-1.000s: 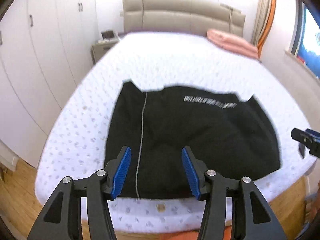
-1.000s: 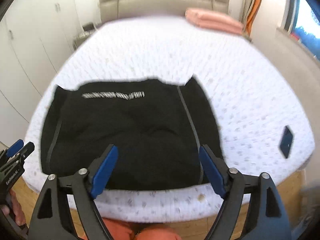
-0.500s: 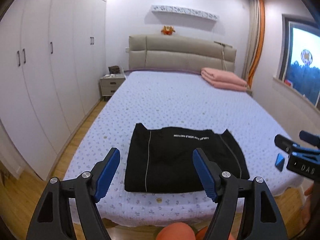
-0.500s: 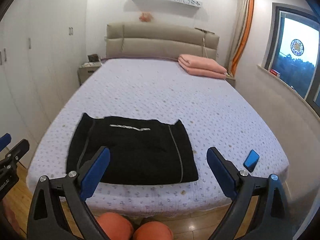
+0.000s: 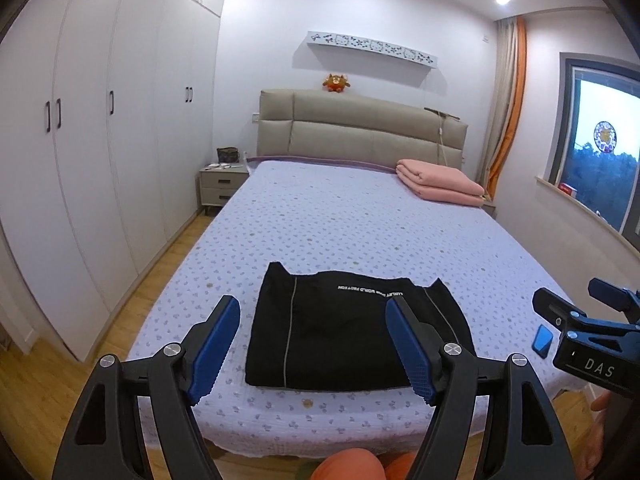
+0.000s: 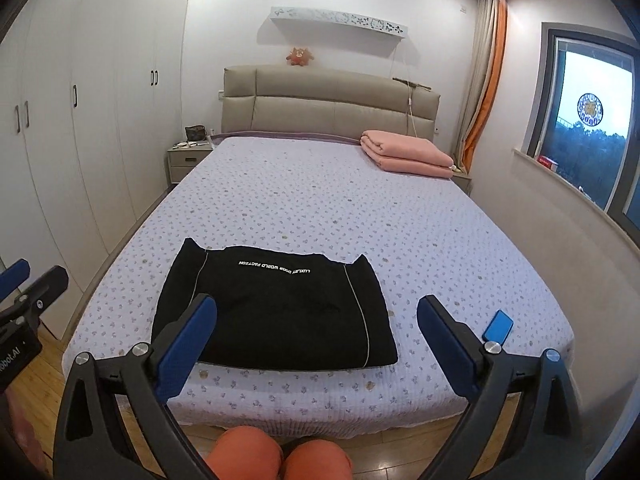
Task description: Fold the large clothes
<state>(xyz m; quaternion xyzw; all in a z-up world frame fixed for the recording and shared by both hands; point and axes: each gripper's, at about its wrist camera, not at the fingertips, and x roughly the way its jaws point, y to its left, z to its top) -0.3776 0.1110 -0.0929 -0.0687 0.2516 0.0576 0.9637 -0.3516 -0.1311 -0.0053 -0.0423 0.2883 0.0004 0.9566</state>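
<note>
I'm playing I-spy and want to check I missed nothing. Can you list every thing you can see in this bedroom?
black garment: one, black with white lettering, folded flat near the foot of the bed
bed: one, pale dotted cover, beige headboard, middle of room
pink blanket: one, pink, folded at the bed's far right corner
phone: one, blue, on the bed right of the garment
plush toy: one, red-orange, on top of the headboard
nightstand: one, pale, left of the bed
wardrobe: one, white, left wall
shelf: one, white, above the headboard
window: one, right wall, orange-edged curtain beside it
left tongs: black with blue pads, open, empty
right tongs: same colours, opening, empty
knees: two, orange
</note>
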